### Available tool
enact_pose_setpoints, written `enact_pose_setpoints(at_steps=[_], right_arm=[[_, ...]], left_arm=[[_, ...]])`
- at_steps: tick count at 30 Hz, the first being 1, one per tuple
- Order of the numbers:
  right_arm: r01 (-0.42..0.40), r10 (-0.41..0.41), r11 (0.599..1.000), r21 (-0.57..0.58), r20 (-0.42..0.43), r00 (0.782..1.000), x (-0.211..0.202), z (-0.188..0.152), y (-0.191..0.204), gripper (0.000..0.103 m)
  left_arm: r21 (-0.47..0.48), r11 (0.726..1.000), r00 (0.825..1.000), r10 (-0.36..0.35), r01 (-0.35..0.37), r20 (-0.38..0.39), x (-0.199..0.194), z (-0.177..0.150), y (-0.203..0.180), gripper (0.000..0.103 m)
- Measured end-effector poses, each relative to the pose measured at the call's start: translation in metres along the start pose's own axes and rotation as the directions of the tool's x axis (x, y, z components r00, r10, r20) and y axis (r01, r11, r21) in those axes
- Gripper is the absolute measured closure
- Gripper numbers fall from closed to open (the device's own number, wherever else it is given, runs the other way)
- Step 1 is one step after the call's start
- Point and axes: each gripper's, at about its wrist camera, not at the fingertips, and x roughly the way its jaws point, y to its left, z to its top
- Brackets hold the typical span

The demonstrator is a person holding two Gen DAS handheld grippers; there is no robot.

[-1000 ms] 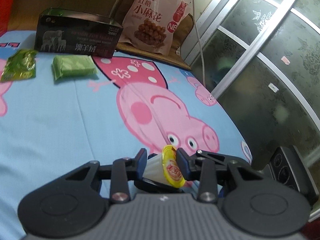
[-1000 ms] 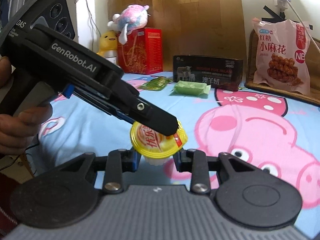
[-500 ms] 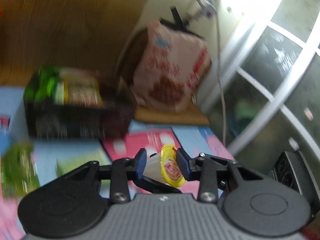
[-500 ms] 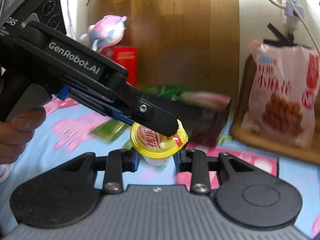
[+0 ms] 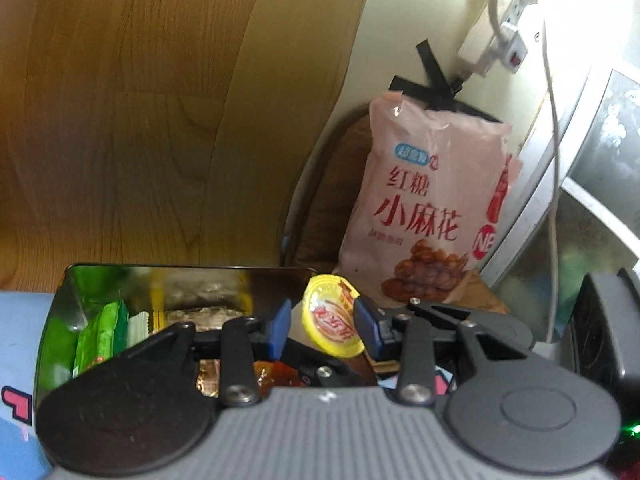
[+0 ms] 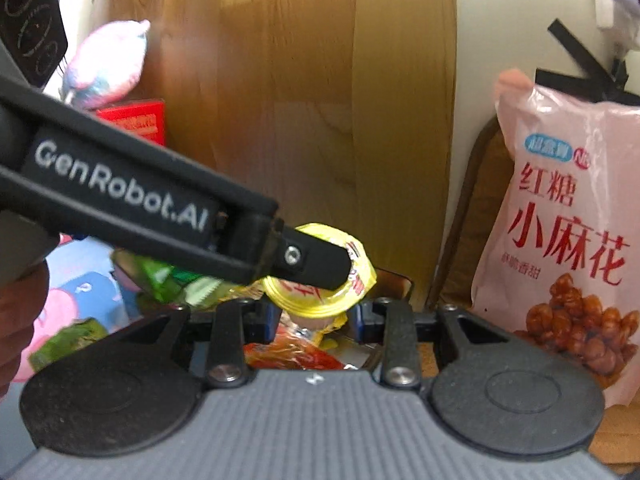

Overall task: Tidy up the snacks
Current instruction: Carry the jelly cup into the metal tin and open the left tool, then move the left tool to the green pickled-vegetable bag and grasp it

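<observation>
Nearest: L gripper (image 5: 320, 326) and R gripper (image 6: 314, 314) both clamp one yellow-lidded jelly cup (image 5: 331, 320), jaws narrow, cup tilted. Cup hangs above the open metal box (image 5: 188, 276), near its right end, w/ green packets (image 5: 102, 332) and other wrappers inside. Beyond: pink snack bag (image 5: 430, 208) upright against the wall.

1. The left wrist view looks along its fingers, slightly downward, close over an open tin (image 5: 72, 280), facing the wooden panel (image 5: 160, 120).
2. The right wrist view sits equally near, facing likewise.
3. Both share the pink snack bag (image 5: 432, 208) (image 6: 568, 216) and the panel.
</observation>
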Motion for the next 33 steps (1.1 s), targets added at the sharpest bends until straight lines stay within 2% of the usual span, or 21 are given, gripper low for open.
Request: enact_pose_setpoints(at_steps=[3,6,10,12,16,18,22,27,31,33], right_arm=[[0.002,-0.002,1.0,0.007,-0.015,1.0,0.0,-0.005,-0.002,0.065],[0.01,-0.01,1.0,0.028,-0.005,1.0,-0.008,-0.009,-0.003,0.059],[0.004,-0.007,0.998,0.069,0.043,0.999,-0.043,-0.021,0.002,0.058],[0.003,-0.011,0.994,0.106,0.071,0.997,-0.062,-0.03,0.005,0.053],[-0.018,0.005,0.983,0.184,0.071,0.997,-0.096,-0.058,0.02,0.053],[-0.028,0.019,0.976,0.215,0.047,0.999,-0.107,-0.074,0.033,0.053],[-0.066,0.071,0.959,0.277,-0.009,0.997,-0.114,-0.097,0.049,0.053],[-0.12,0.141,0.959,0.257,-0.064,0.988,-0.113,-0.102,0.09,0.053],[-0.183,0.203,0.962,0.202,-0.087,0.975,-0.105,-0.097,0.127,0.053],[-0.195,0.214,0.965,0.175,-0.097,0.972,-0.094,-0.091,0.143,0.053]], left_arm=[[0.007,1.0,1.0,0.012,-0.012,-0.01,0.003,-0.003,0.003,0.068],[0.022,0.998,0.998,0.064,-0.064,-0.011,0.003,-0.006,0.001,0.065],[0.047,0.989,0.99,0.137,-0.138,0.023,-0.018,-0.015,0.002,0.06],[0.063,0.981,0.983,0.183,-0.185,0.031,-0.03,-0.024,0.001,0.058],[0.075,0.966,0.969,0.246,-0.248,0.035,-0.056,-0.051,-0.002,0.058],[0.075,0.958,0.961,0.275,-0.276,0.035,-0.071,-0.067,-0.003,0.058],[0.083,0.928,0.931,0.36,-0.364,0.06,-0.104,-0.105,0.004,0.058],[-0.025,0.9,0.899,0.435,-0.434,0.049,-0.153,-0.142,0.053,0.058],[-0.155,0.875,0.885,0.466,-0.459,0.006,-0.181,-0.165,0.107,0.061],[-0.201,0.866,0.885,0.466,-0.457,-0.004,-0.188,-0.176,0.127,0.061]])
